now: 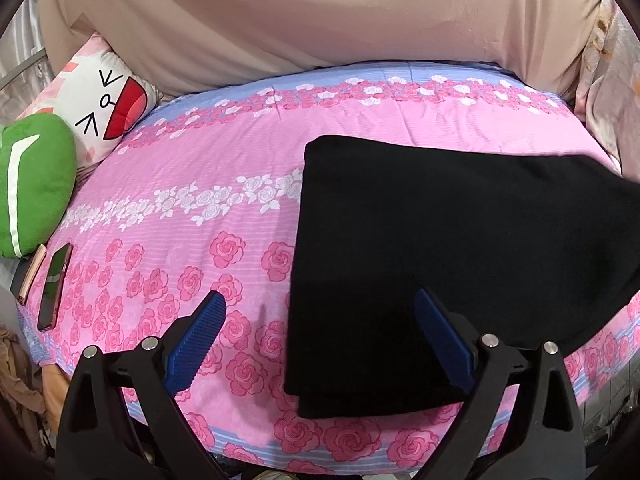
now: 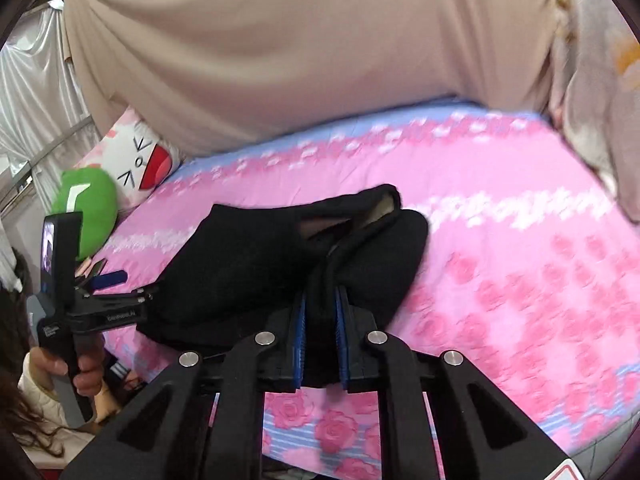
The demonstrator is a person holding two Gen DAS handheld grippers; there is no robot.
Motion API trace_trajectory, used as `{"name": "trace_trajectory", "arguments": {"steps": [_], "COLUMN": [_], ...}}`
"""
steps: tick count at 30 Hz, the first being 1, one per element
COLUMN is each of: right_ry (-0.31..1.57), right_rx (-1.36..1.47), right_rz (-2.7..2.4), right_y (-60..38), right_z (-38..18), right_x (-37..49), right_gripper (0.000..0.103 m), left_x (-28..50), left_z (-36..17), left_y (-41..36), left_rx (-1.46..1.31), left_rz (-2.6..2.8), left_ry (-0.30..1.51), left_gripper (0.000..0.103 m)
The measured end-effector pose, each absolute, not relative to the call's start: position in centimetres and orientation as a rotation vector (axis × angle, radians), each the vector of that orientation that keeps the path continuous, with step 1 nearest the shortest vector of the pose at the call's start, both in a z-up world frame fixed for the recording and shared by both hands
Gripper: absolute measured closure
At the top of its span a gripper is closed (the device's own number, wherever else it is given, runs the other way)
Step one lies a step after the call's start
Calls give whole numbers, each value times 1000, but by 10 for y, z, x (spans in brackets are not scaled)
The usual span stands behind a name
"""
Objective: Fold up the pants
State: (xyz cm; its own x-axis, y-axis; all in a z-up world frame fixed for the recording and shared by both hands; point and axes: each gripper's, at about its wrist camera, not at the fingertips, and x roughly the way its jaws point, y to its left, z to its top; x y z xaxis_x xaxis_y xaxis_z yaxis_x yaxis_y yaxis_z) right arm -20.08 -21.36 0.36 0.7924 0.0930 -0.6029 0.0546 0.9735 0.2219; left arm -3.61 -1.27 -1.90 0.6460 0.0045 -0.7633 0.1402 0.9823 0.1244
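Pants of black knit fabric [image 1: 448, 264] are seen in the left wrist view lying folded flat on the bed with the pink rose-printed sheet [image 1: 192, 184], toward its near edge and right side. The left claw [image 1: 318, 344] is spread wide and holds nothing; its right blue pad [image 1: 440, 344] sits over the near left corner of the garment, its left pad over bare sheet. Two phones [image 1: 54, 284] lie at the bed's left edge, beside a green plush cushion [image 1: 32, 184] and a white cartoon-face pillow [image 1: 100, 108].

In the right wrist view, the right claw [image 2: 320, 340] is pressed together, pinching a bunched fold of the black pants [image 2: 280, 264], which rise from the bed and drape ahead of it; this view is blurred. The left claw [image 2: 112, 284] is seen at the garment's left end, clear of the cloth.

The long axis appears to run left to right along the bed's near edge. The gripped end is likely to be carried leftward over the flat end, where the left claw is nearer for steadying.
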Motion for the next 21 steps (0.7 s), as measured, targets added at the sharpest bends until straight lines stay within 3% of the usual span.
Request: {"name": "trace_trajectory", "arguments": {"steps": [4,9,11,13,17,21], "right_ry": [831,693,668,669,765,744], "right_rx": [326,349,343,388,421,511], "right_rz": [-21,-28,-7,24,26,68], "right_y": [-238,-240,-244,-253,-258,-268], "right_z": [-61,-8,5,4,-19,-12], "right_x": [-185,-206,-197,-174,-127,-119], "right_gripper": [86,71,54,48,48,48], "left_x": [-31,-31,-29,-30,-33,-34], "left_z": [-36,-38,-39,-39,-36,-31], "left_y": [-22,-23,-24,-25,-25,-22], "left_rx": [203,205,200,199,203,201], "left_rz": [-85,-90,-95,-99,-107,-105], "left_ry": [909,909,913,913,908,897], "left_gripper": [8,8,8,8,8,8]}}
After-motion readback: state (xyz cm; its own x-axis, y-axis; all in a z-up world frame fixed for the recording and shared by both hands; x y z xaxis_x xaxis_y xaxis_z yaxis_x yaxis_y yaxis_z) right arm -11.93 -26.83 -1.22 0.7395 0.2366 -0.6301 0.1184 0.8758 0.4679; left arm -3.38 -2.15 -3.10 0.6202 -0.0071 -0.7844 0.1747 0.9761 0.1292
